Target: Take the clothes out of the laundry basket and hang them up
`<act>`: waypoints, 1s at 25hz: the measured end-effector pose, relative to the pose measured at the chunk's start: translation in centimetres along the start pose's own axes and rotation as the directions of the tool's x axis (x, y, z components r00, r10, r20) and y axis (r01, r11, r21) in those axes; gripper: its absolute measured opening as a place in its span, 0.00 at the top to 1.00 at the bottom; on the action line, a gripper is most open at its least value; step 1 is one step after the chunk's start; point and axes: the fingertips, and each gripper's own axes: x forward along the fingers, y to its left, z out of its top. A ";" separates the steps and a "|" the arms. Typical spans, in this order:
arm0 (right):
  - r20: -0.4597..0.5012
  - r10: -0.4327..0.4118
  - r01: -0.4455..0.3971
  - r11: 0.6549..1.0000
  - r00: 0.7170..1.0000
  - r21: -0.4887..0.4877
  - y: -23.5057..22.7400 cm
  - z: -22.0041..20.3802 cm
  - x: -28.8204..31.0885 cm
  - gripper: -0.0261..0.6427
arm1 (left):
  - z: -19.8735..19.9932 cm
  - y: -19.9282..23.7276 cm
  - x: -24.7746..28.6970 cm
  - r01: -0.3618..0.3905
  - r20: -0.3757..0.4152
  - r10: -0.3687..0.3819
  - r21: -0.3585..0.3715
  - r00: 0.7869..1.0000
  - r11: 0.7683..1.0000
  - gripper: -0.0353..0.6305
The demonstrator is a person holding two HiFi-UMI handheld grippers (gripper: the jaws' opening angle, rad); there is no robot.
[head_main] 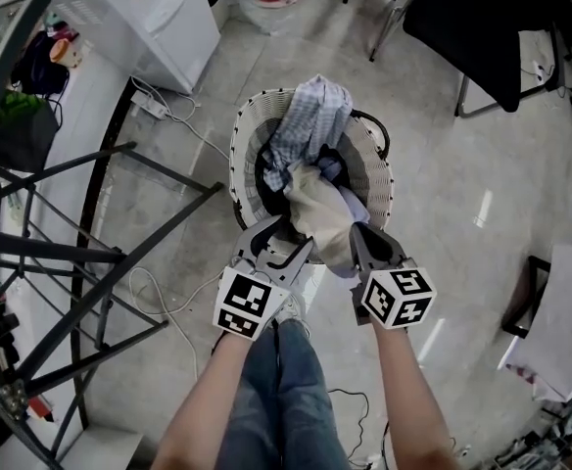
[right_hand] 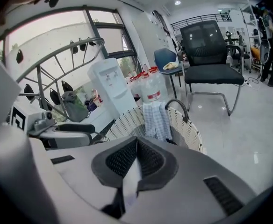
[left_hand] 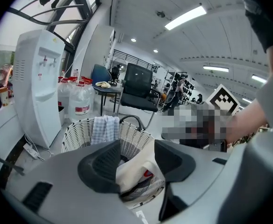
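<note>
A white wicker laundry basket (head_main: 245,145) stands on the floor right in front of me. A blue-and-white checked cloth (head_main: 310,116) hangs over its far rim. A cream garment (head_main: 317,213) rises out of the basket at the near rim. My right gripper (head_main: 361,235) is shut on this garment's edge, and a thin fold of pale cloth (right_hand: 129,181) shows pinched between its pads. My left gripper (head_main: 281,248) is open just left of the garment. In the left gripper view the cream garment (left_hand: 134,169) shows in the gap between the jaws, over the basket (left_hand: 78,129).
A black metal drying rack (head_main: 71,253) fills the left side. A white water dispenser (head_main: 159,18) stands behind it, with a power strip and cables (head_main: 159,106) on the floor. A black office chair (head_main: 492,27) is at back right. My legs in jeans (head_main: 276,380) are below the grippers.
</note>
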 end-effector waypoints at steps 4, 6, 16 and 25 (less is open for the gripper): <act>0.059 0.022 -0.022 1.000 0.998 -0.005 1.5 4.3 -1.8 0.95 | 2.5 0.2 -1.4 -0.003 0.014 0.003 0.020 1.000 1.000 0.61; 0.088 0.031 -0.030 1.000 0.996 -0.009 2.3 6.5 -3.1 0.95 | 3.9 0.3 -2.5 -0.006 0.022 0.006 0.034 1.000 0.999 0.61; 0.219 0.096 -0.088 0.995 0.971 -0.045 7.5 18.1 -11.5 0.95 | 11.6 -0.6 -8.8 -0.039 0.067 0.033 0.080 0.997 0.996 0.61; 0.323 0.197 -0.151 0.975 0.926 -0.161 13.1 26.3 -19.5 0.95 | 14.3 -3.4 -12.2 -0.027 0.046 0.021 0.141 0.999 0.990 0.61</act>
